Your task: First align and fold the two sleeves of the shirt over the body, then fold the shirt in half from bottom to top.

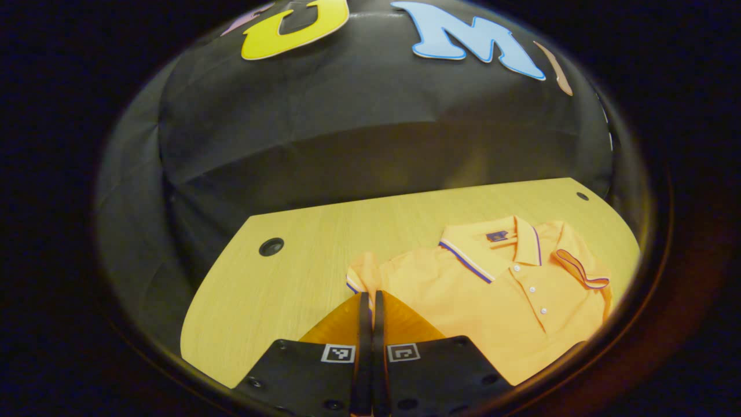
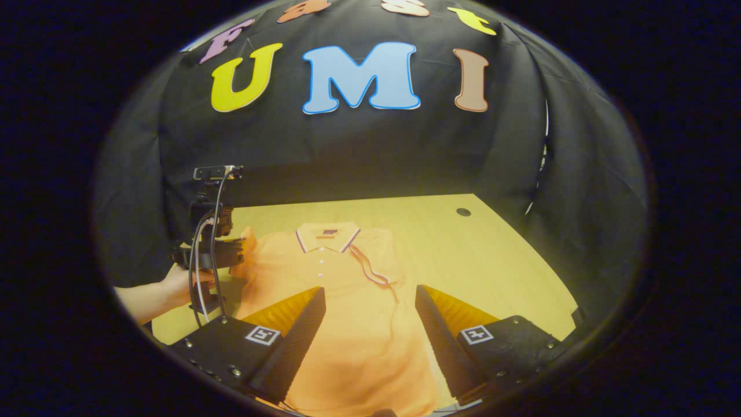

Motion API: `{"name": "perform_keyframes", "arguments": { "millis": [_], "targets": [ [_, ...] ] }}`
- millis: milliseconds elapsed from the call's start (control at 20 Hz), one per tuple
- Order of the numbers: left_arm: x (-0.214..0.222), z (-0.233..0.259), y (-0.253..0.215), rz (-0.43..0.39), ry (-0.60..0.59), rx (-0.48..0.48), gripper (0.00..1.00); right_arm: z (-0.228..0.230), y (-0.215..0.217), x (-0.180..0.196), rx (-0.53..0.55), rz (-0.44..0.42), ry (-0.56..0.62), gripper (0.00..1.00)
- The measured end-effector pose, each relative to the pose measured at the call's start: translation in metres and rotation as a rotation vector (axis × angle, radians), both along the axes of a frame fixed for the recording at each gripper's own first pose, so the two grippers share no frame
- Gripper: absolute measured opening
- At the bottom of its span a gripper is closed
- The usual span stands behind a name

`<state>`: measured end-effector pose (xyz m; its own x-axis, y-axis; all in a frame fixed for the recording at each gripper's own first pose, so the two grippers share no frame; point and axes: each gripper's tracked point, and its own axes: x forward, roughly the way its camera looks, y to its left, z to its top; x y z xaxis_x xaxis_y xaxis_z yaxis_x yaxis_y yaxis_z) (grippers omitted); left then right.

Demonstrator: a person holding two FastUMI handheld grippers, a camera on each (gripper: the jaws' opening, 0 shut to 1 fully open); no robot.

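a light wooden table [image 2: 492, 255] with rounded corners and round cable holes [image 1: 271, 247] stands against the booth's wall [image 2: 370, 156] of creased black cloth. warm light falls on the tabletop; the cloth above it is dim.

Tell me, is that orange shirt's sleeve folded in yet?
One is: a sleeve lies folded across the shirt body. The other sleeve is still out.

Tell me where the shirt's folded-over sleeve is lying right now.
In the right gripper view, the folded sleeve lies across the shirt chest, just right of the button placket and below the collar, ahead of the open right tongs.
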<state>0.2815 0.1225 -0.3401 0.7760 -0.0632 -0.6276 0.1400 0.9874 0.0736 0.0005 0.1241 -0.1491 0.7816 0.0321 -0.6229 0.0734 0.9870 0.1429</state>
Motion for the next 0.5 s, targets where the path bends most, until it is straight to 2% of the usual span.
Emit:
{"name": "perform_keyframes", "arguments": {
  "millis": [300, 500],
  "targets": [
    [-0.002, -0.003, -0.042, -0.1, 0.02, 0.01, 0.06, -0.009, 0.007, -0.006, 0.014, -0.029, 0.022, 0.99],
    [-0.008, -0.006, -0.053, -0.118, 0.048, 0.008, 0.12, -0.012, 0.004, -0.011, -0.006, -0.012, 0.022, 0.97]
  ]
}}
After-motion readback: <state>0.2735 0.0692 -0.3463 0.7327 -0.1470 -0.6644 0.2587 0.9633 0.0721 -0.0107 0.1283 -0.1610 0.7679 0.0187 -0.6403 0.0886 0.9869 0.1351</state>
